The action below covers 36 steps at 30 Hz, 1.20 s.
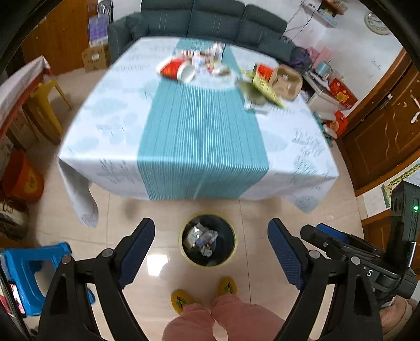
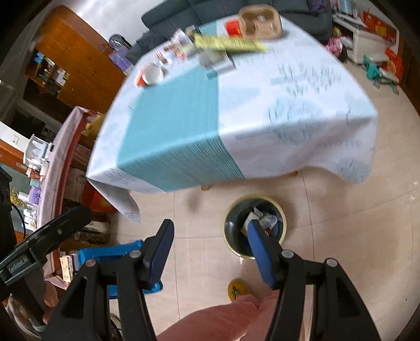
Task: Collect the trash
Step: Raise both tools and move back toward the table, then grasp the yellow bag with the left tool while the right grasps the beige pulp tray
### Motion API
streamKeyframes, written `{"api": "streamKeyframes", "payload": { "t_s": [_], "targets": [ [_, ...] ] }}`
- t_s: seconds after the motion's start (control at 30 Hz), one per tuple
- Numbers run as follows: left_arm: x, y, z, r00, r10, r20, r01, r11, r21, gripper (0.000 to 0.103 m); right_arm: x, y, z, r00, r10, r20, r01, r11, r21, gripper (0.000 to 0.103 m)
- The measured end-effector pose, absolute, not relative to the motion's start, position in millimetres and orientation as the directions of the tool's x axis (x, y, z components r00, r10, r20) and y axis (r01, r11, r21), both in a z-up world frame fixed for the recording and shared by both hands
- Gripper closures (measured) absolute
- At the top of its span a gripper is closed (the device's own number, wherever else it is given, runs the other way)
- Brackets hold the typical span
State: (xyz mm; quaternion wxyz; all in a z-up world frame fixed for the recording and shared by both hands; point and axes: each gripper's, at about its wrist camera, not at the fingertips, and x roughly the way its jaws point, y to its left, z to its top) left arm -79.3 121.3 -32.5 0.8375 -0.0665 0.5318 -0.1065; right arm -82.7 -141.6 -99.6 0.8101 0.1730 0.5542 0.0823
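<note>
Left gripper [image 1: 211, 251] and right gripper [image 2: 210, 251] gape wide, empty, above the trash bin [image 1: 208, 240] on bare floor just before the table [image 1: 168, 110] edge; trash [image 1: 181, 68] litters its far end.

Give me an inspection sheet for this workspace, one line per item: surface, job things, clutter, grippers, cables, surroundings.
Surface: table under a white cloth with a teal striped centre panel; near half bare.
Job's things: trash bin on the floor in front of the table, crumpled wrappers inside; red paper cup on its side, brown pulp tray, yellow-green packet and blurred wrappers at the far end.
Clutter: blue plastic stool on the floor.
Grippers: left gripper jaws open, empty; right gripper jaws open, empty.
Cables: a cable on the far wall.
Surroundings: dark sofa, wooden door, tiled floor, person's yellow slippers.
</note>
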Motion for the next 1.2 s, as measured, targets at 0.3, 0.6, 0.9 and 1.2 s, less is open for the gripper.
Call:
{"api": "streamKeyframes", "payload": {
  "t_s": [0.3, 0.6, 0.9, 1.2],
  "targets": [
    [-76.1, 125.9, 23.0, 0.501, -0.273, -0.822, 0.152, 0.962, -0.227, 0.017, -87.9, -139.8, -30.5, 0.514, 0.274, -0.813, 0.037, 0.94, 0.34, 0.045],
    [-64.0, 117.0, 44.0, 0.535, -0.277, -0.798, 0.177, 0.96, -0.215, 0.017, -84.8, -152.1, 0.6, 0.589, 0.233, -0.774, 0.032, 0.95, 0.311, 0.045],
    [-10.4, 95.3, 31.6, 0.515, -0.289, -0.807, 0.136, 0.957, -0.256, 0.017, -36.2, -183.1, 1.5, 0.604, 0.233, -0.762, 0.003, 0.956, 0.295, 0.045],
    [104.2, 20.4, 2.4, 0.456, -0.336, -0.824, 0.058, 0.935, -0.349, 0.017, 90.2, -239.9, -5.7, 0.534, 0.304, -0.789, -0.121, 0.951, 0.285, 0.045]
  ]
}}
